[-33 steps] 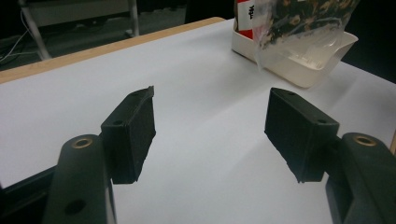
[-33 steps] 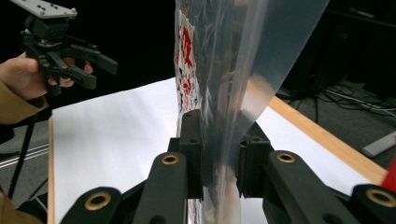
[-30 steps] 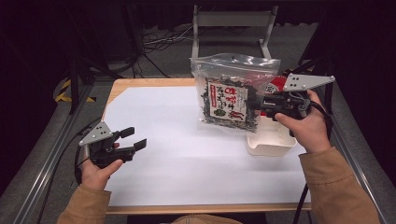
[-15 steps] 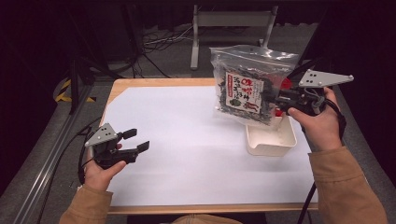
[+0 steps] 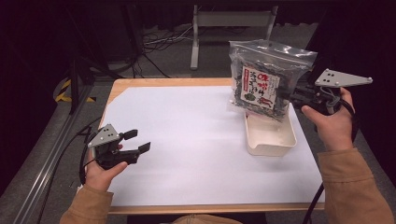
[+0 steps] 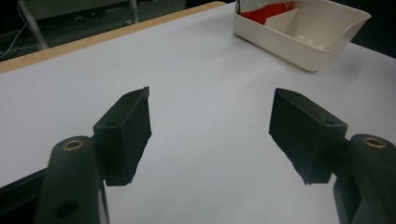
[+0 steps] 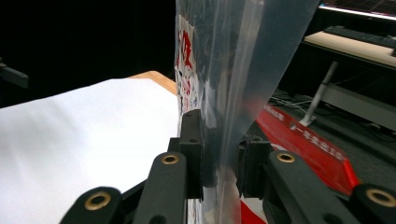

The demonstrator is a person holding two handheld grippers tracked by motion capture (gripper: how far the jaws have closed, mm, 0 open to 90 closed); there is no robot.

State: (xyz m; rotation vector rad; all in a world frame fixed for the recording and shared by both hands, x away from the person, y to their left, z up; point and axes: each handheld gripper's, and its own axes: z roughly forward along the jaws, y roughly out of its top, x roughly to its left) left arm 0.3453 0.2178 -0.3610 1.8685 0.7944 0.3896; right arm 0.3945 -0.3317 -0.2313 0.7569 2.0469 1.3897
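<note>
Two grippers: near left, the left gripper (image 5: pixel 132 142) hovers over the table (image 5: pixel 187 140), fingers spread, empty. Farther right, one white tray (image 5: pixel 271 137), contents partly hidden. Above it, right gripper (image 5: pixel 286 94) fingers pinch one seaweed bag (image 5: pixel 261 84).

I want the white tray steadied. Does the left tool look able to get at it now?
Probably yes: the left tool is open and holds nothing, and bare white table lies between it and the tray.
</note>
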